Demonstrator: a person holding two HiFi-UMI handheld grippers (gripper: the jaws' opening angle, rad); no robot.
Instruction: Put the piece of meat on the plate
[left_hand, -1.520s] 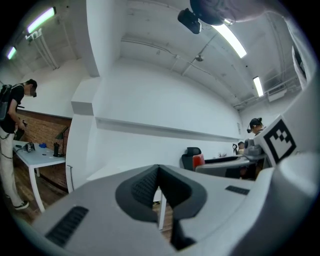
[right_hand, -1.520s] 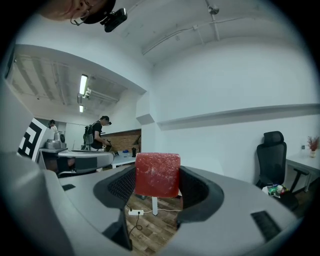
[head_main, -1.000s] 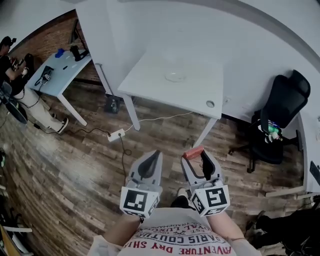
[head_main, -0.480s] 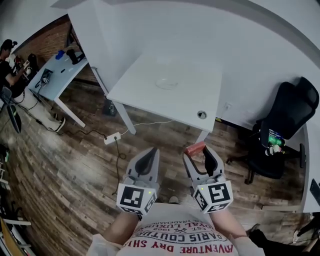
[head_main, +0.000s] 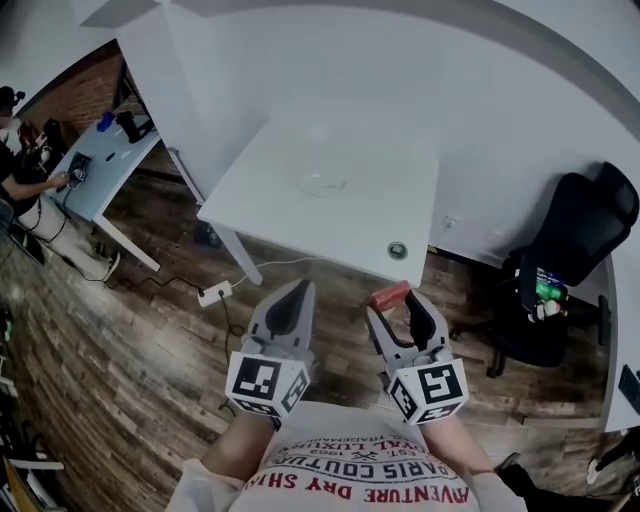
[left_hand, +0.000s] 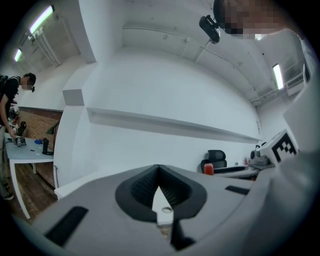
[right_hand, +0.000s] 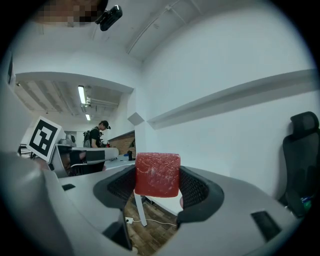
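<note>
Right gripper view, item one: piece of meat (right_hand: 157, 174), a red marbled block. My right gripper (right_hand: 157, 184) pinches it across two flat opposite faces, and its upper part stands proud of the jaws.

Handling, my estimate: light and somewhat soft, possibly slick. A moderate squeeze on the flat sides, kept level, should do.

Item two: left gripper (left_hand: 159, 172), jaws pressed together at the tips, nothing between them.

Head view, item three: plate (head_main: 322, 184), clear, resting mid-counter (head_main: 380, 225).

Location: the meat sits well short of the plate, on my side of it, over the wooden floor (head_main: 150, 330). The left gripper is beside the right one, equally far from the plate.
</note>
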